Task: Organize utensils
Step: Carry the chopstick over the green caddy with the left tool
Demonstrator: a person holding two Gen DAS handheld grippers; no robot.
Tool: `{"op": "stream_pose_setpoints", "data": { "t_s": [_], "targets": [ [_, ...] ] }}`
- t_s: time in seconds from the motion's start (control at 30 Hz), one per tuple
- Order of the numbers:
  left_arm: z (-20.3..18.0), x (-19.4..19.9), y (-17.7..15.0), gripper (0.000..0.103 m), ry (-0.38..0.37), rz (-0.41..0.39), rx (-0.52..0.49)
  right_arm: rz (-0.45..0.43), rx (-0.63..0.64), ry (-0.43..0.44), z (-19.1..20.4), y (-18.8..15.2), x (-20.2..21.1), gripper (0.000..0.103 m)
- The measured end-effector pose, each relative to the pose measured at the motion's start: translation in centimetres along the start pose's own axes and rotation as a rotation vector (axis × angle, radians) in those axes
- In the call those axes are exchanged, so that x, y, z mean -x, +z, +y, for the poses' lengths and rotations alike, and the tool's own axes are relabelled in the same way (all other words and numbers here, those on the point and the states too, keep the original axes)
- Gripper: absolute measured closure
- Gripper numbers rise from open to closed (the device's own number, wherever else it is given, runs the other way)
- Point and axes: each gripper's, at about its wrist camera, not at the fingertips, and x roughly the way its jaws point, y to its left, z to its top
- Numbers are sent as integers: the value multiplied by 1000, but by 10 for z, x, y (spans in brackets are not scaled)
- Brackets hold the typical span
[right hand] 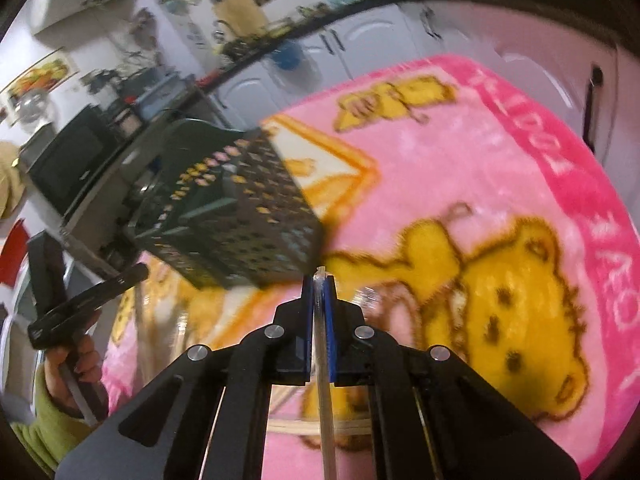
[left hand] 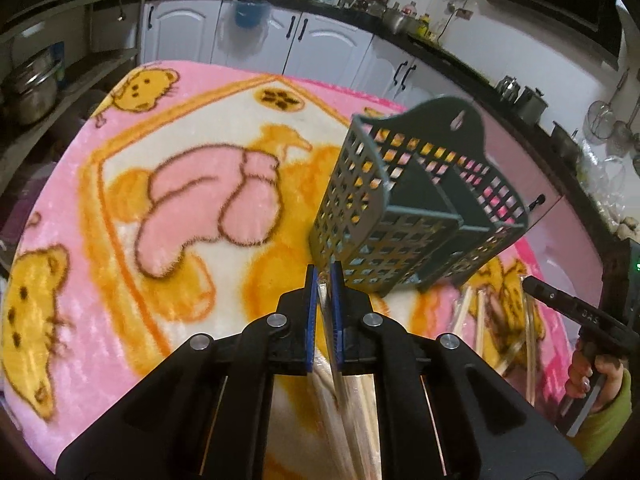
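The left hand-held gripper (left hand: pixel 324 280) pinches a clear-wrapped chopstick packet (left hand: pixel 340 384); the right hand-held gripper (right hand: pixel 319 284) pinches another thin clear-wrapped utensil (right hand: pixel 325 400). The green lattice utensil caddy (left hand: pixel 416 200) stands just beyond both, near the right edge of the blanket-covered desk (left hand: pixel 120 208), with broad open blanket to its left. More wrapped chopsticks (left hand: pixel 480 320) lie beside it. Pink border lettering (right hand: pixel 600 208) is blurred, unreadable

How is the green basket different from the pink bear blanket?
The green basket is hard, full of square holes and stands up; the pink bear blanket is fluffy, has no holes and lies flat. The basket is one plain dark colour; the blanket has yellow bears drawn on it. The basket sits on the blanket.
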Motion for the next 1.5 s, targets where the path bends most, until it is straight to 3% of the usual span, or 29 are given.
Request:
{"op": "stream_pose_setpoints", "data": {
  "t_s": [0.43,1.5],
  "targets": [
    [-40,55,16,101,-65,-129,-69,-113,199,119,66,15,49,98],
    [-109,123,88,101,-168,-363,-194,-373,330,217,132,70,95,98]
  ]
}}
